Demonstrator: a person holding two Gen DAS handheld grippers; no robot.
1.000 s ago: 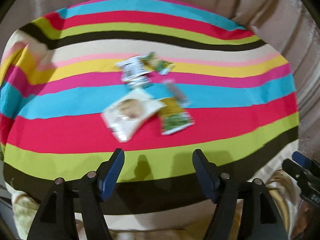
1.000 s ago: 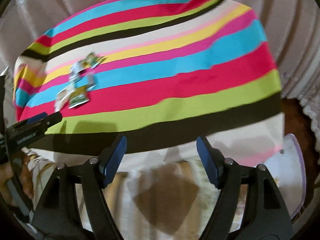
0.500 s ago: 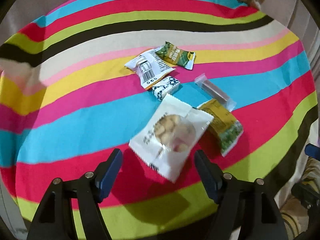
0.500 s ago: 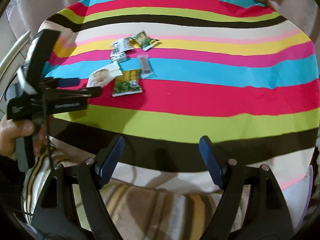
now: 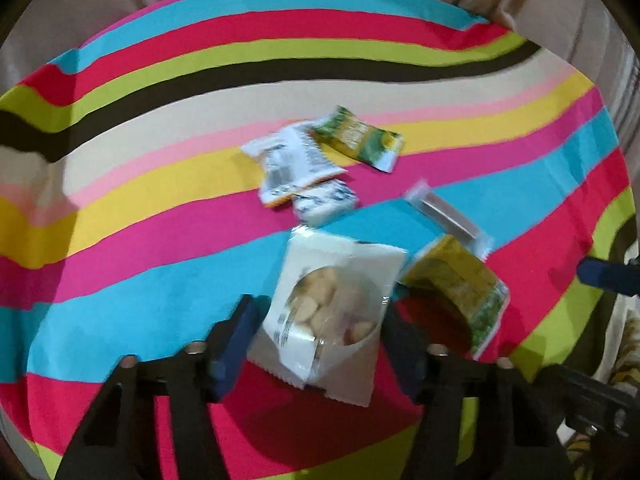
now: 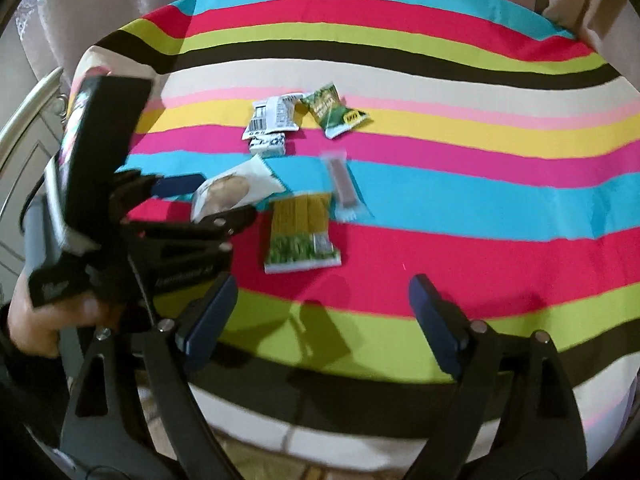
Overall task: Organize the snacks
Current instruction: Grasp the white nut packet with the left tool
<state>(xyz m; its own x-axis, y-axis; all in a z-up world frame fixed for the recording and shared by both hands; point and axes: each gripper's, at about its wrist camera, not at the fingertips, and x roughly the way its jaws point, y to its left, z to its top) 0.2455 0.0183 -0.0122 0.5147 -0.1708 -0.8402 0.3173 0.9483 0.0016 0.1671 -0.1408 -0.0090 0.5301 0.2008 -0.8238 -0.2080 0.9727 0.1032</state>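
Observation:
Several snack packets lie on a round table with a striped cloth (image 5: 160,208). A white packet with a clear window of round snacks (image 5: 332,308) sits between the open fingers of my left gripper (image 5: 320,340); it also shows in the right wrist view (image 6: 232,190). A yellow-green packet (image 5: 460,288) (image 6: 300,232) lies to its right. A clear-wrapped bar (image 5: 448,216) (image 6: 342,184), a white barcode packet (image 5: 292,164) (image 6: 274,116), a small white packet (image 5: 324,200) and a green packet (image 5: 360,140) (image 6: 334,114) lie farther back. My right gripper (image 6: 320,320) is open and empty above the near edge.
Beige curtains (image 5: 540,0) hang behind the table. In the right wrist view the left gripper's body (image 6: 100,184) and the hand holding it (image 6: 44,312) fill the left side. A right gripper fingertip (image 5: 604,276) shows at the right edge of the left wrist view.
My left gripper has moved forward and down until its open fingers straddle the white window packet. My right gripper has moved in over the table's near edge, toward the snacks.

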